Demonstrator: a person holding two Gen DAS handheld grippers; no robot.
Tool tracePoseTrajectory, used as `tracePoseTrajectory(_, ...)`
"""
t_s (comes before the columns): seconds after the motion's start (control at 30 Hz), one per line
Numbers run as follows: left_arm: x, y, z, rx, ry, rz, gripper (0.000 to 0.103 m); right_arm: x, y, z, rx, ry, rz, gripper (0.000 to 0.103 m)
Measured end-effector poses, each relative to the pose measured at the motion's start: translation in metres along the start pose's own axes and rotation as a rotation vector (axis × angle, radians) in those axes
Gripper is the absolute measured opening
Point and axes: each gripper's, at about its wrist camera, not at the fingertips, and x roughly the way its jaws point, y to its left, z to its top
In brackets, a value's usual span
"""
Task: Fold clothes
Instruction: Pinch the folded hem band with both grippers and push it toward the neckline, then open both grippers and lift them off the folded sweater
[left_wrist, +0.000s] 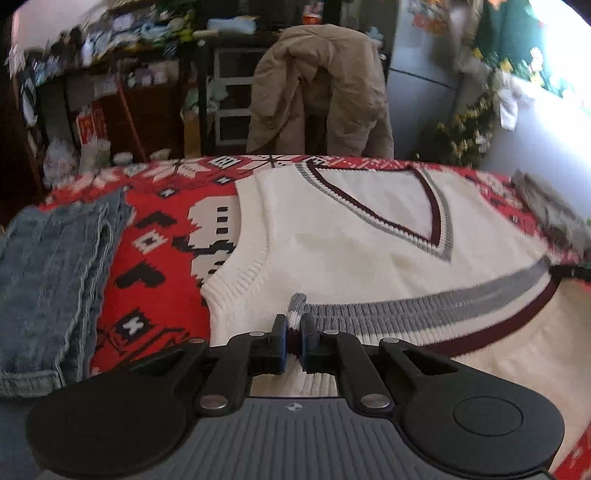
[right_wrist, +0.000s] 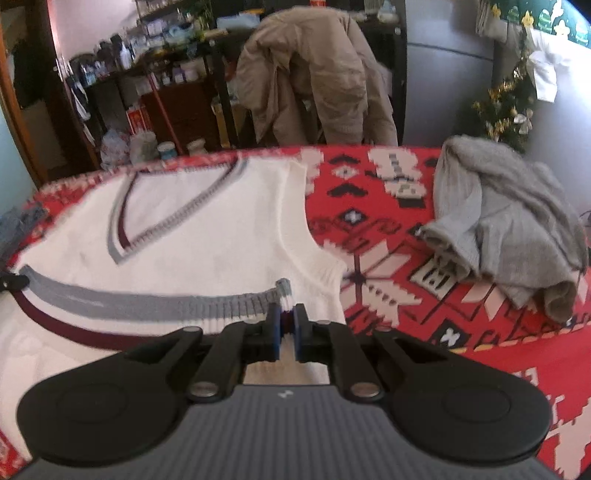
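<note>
Currently both tongs are clamped on the striped hem of one white knit vest (left_wrist: 332, 236), which lies face up on the red patterned surface (left_wrist: 155, 236), V-neck at the far end.

Grip state: left tongs (left_wrist: 293, 332) pinched shut on the hem's left corner; right tongs (right_wrist: 284, 325) pinched shut on the hem's right corner. Fabric shows between the pads in both wrist views.

Key relation: the hem (left_wrist: 424, 302) is lifted and carried over the vest's body, its grey and maroon bands running crosswise between the two tongs. The vest's long axis runs straight away from the tongs, hem near, neckline (left_wrist: 399, 206) far. The armhole edges sit just beyond each held corner. Neither hand is nearer; each holds its own corner, level with the other.

Judgement: a bottom-to-top fold looks in hand, and the coming move would turn on carrying the hem along that axis toward the neckline, keeping both corners even so the fold line stays square.

Count:
- white vest: one
- blue denim garment (left_wrist: 51, 288): one, lying folded to the left of the vest, apart from it
- grey knit garment (right_wrist: 509, 221): one, crumpled in a heap to the right, well apart
- tan jacket (left_wrist: 321, 92): one, hung over a chair behind the surface
- tongs: two
</note>
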Motion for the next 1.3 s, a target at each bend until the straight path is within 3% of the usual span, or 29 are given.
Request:
tracePoseTrajectory(0.03,-0.001,-0.001,-0.001,0.015,-0.001,0.017,0.021,0.001,0.0,-0.002,-0.005,-0.002,-0.006,0.011)
tracePoseTrajectory(0.07,-0.003,-0.003,-0.002,0.029,-0.002,0.035,0.031,0.002,0.001,-0.003,-0.011,-0.005,-0.012,0.015)
tracePoseTrajectory(0.1,-0.006,-0.003,-0.002,0.039,-0.003,0.044,0.037,0.002,0.0,-0.004,-0.01,-0.01,-0.024,0.028)
tracePoseTrajectory(0.13,-0.01,-0.002,-0.002,0.036,-0.006,0.041,0.037,0.0,-0.001,-0.005,-0.005,-0.018,-0.031,0.033)
tracePoseTrajectory(0.27,-0.033,0.006,-0.003,-0.01,-0.026,0.022,0.047,-0.018,-0.01,-0.008,0.024,-0.053,-0.035,0.035)
tracePoseTrajectory(0.57,-0.083,0.014,-0.042,-0.057,0.025,0.009,0.047,-0.075,-0.016,-0.039,-0.013,-0.038,-0.033,0.035)
tracePoseTrajectory(0.87,-0.121,0.029,-0.091,-0.203,0.069,-0.001,0.044,-0.124,-0.042,-0.092,0.089,0.025,0.001,0.035)
tracePoseTrajectory(1.03,-0.137,0.019,-0.085,-0.193,-0.018,0.031,0.034,-0.127,-0.026,-0.086,0.052,-0.025,0.011,0.035)
tracePoseTrajectory(1.17,-0.125,-0.006,-0.068,-0.108,-0.053,-0.031,0.032,-0.125,-0.008,-0.076,-0.006,-0.068,0.018,0.034)
tracePoseTrajectory(1.3,-0.092,-0.039,-0.062,0.002,-0.007,-0.031,0.031,-0.104,0.008,-0.066,-0.035,-0.054,0.007,0.034)
